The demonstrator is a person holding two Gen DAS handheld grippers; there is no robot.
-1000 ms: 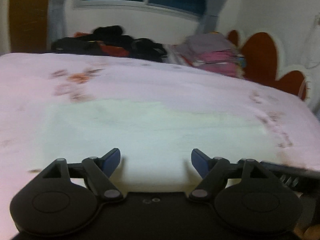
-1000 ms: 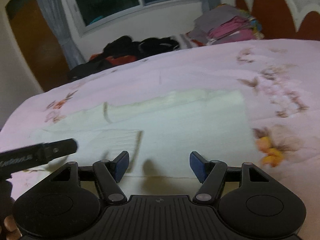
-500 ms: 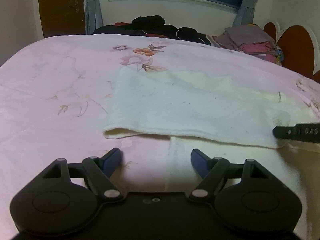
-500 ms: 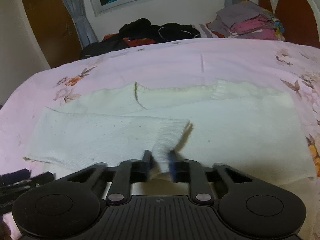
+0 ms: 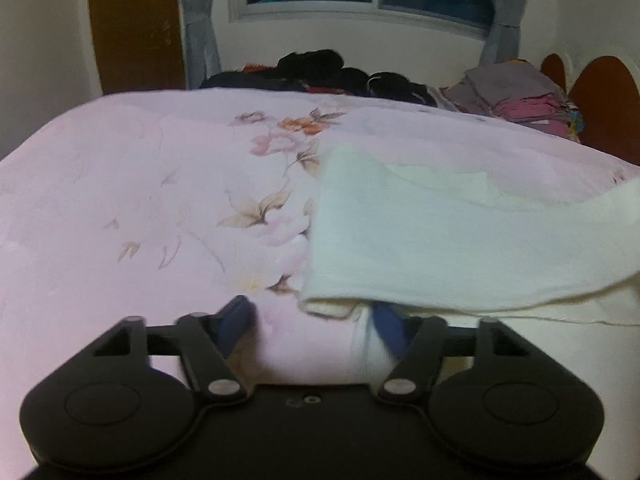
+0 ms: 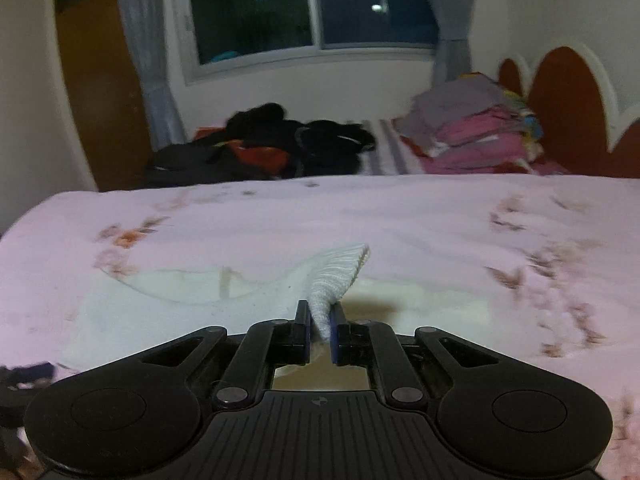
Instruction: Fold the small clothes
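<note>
A bed (image 5: pixel 120 184) under a pink floral cover carries a cream knit garment (image 5: pixel 440 240) spread across its near right part, one layer folded over another. Dark clothes (image 6: pixel 272 140) and a folded stack (image 6: pixel 472 128) lie at the far edge. The right gripper (image 6: pixel 320 328) has its jaws clamped on the garment's ribbed cuff (image 6: pixel 336 276), raised off the bed. The left gripper (image 5: pixel 312 320) has its jaws apart and closing around the fold's near left corner.

Right claw (image 6: pixel 320 330): clamped on ribbed cuff (image 6: pixel 336 276) of cream garment (image 6: pixel 168 304)
Bed (image 6: pixel 420 220): pink floral cover
Beyond: dark clothes heap (image 6: pixel 264 140); folded stack (image 6: pixel 472 128)
</note>
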